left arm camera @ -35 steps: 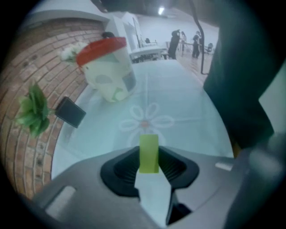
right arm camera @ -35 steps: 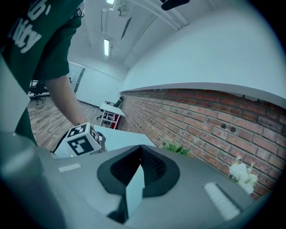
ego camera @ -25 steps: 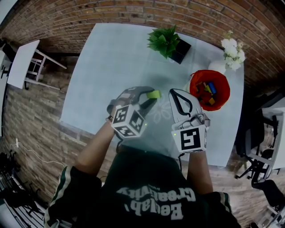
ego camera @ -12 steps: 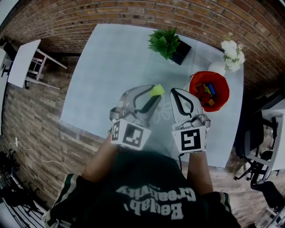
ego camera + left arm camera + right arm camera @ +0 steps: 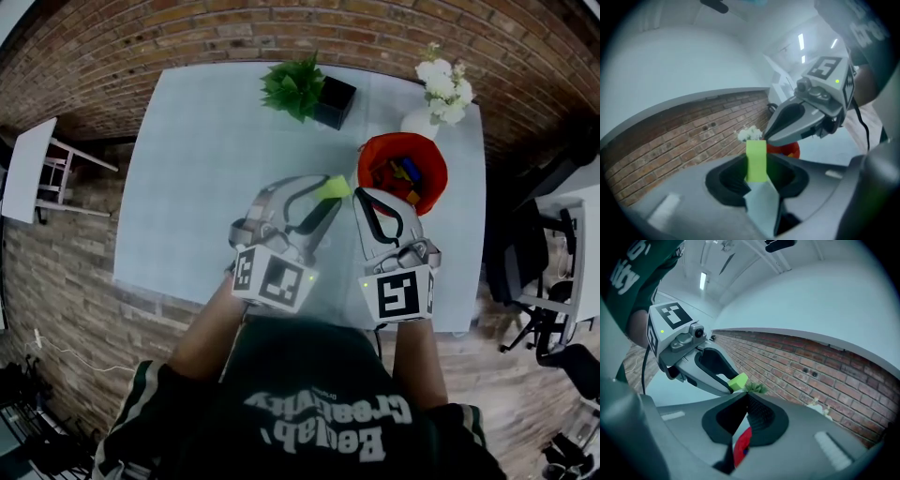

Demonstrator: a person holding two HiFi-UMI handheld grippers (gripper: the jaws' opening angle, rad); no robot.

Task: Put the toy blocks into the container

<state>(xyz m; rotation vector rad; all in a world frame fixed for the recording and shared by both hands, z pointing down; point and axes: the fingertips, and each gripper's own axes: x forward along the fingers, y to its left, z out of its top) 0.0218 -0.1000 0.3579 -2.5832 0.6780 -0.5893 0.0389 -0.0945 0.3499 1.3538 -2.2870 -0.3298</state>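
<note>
Gripping a lime-green toy block (image 5: 756, 160) in our left gripper (image 5: 326, 197), above the table (image 5: 206, 141). Our right gripper (image 5: 360, 194) has its jaws pressed together, empty, near the red container (image 5: 369, 151).

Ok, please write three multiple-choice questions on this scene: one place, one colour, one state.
1. Beside the red plastic bucket stands: A) a white flower vase; B) a blue kettle; C) a yellow lamp.
2. The small toy block in the left tongs is: A) blue; B) lime green; C) red.
3. The right tongs are: A) wide open; B) gripping a block; C) shut, empty.
Answers: A, they stand side by side; B, both gripper views show it; C, tips meet, nothing between.
</note>
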